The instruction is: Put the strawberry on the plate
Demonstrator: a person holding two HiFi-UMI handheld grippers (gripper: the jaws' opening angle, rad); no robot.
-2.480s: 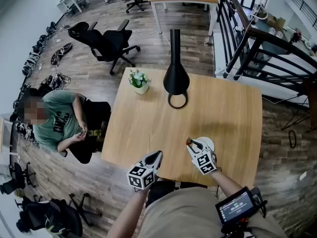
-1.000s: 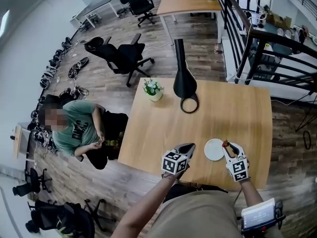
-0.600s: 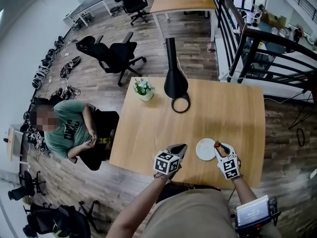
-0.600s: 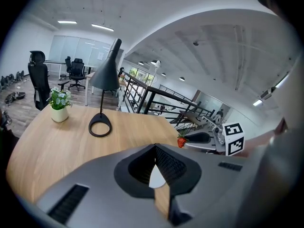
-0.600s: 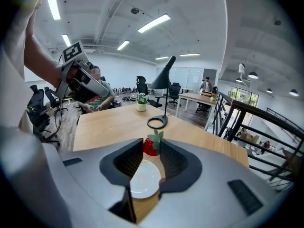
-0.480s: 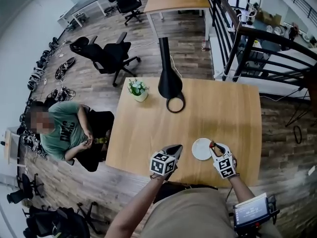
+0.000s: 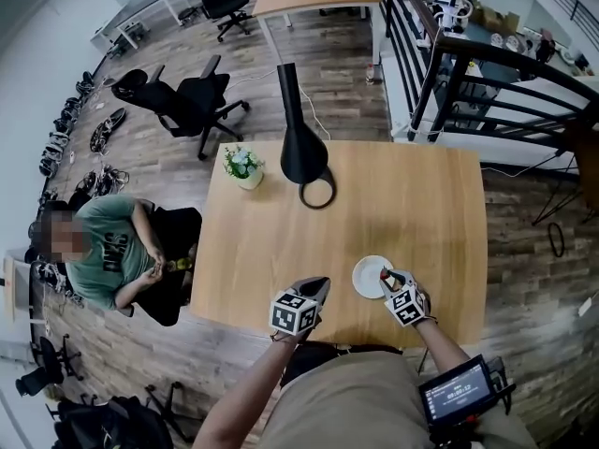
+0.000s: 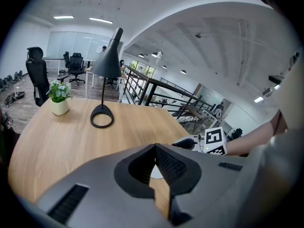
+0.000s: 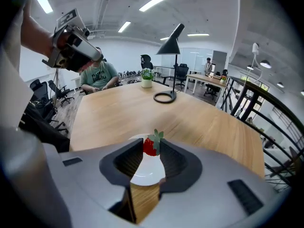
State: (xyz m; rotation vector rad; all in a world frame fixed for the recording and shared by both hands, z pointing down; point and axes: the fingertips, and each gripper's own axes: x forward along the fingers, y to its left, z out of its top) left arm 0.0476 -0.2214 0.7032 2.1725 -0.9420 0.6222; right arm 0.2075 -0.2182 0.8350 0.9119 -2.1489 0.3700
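A small red strawberry (image 9: 150, 146) with a green top is pinched between the fingers of my right gripper (image 9: 151, 149), which is shut on it. It hangs just above the white plate (image 9: 145, 171). In the head view the plate (image 7: 366, 278) lies near the table's front edge, and the right gripper (image 7: 385, 276) holds the strawberry (image 7: 384, 273) over its right rim. My left gripper (image 7: 317, 284) hovers left of the plate by the front edge. Its jaws meet with nothing between them in the left gripper view (image 8: 154, 147).
A black desk lamp (image 7: 300, 150) with a ring base and a small potted plant (image 7: 241, 166) stand at the far side of the wooden table (image 7: 412, 213). A person (image 7: 108, 251) sits at the table's left. Office chairs and a railing lie beyond.
My right gripper has carried the strawberry leftward from beside the plate to over its right rim. The left gripper stays near the front edge, and the head camera has shifted.
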